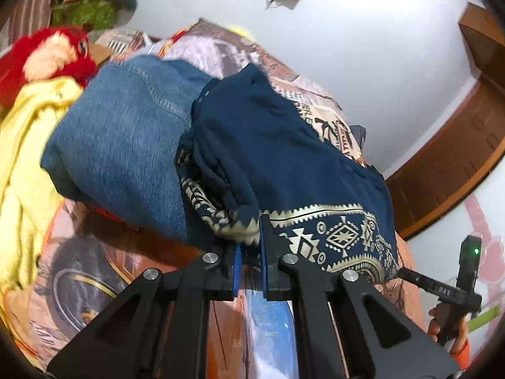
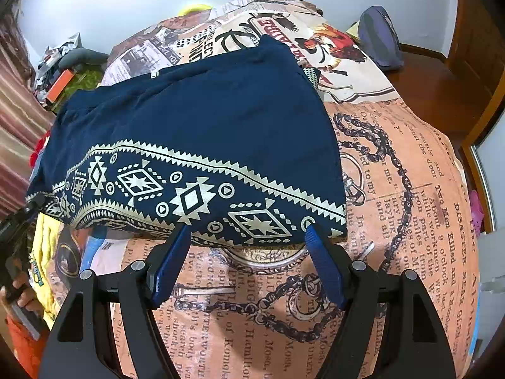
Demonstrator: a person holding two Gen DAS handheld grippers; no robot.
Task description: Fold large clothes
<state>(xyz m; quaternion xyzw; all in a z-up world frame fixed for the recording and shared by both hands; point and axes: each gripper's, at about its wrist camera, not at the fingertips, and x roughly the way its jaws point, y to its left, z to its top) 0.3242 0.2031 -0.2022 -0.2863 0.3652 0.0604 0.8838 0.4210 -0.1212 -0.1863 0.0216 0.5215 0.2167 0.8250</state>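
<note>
The navy garment (image 2: 202, 120) with its cream patterned border lies partly folded across the middle of the bed (image 2: 394, 189), its border hem toward the near edge. The left hand-held gripper (image 1: 251, 246) is clamped on a bunched corner of that hem, while the right hand-held gripper (image 2: 244, 237) stands open just short of the hem's other end, touching nothing. The likely trouble: pulled by one pinched corner alone, the cloth could skew, the loose folds slide apart, or only the top layer come away. One folded pair of jeans (image 1: 126, 132) lies touching the garment's left side; beyond it one yellow cloth (image 1: 28, 145) and one red plush toy (image 1: 53, 53).
</note>
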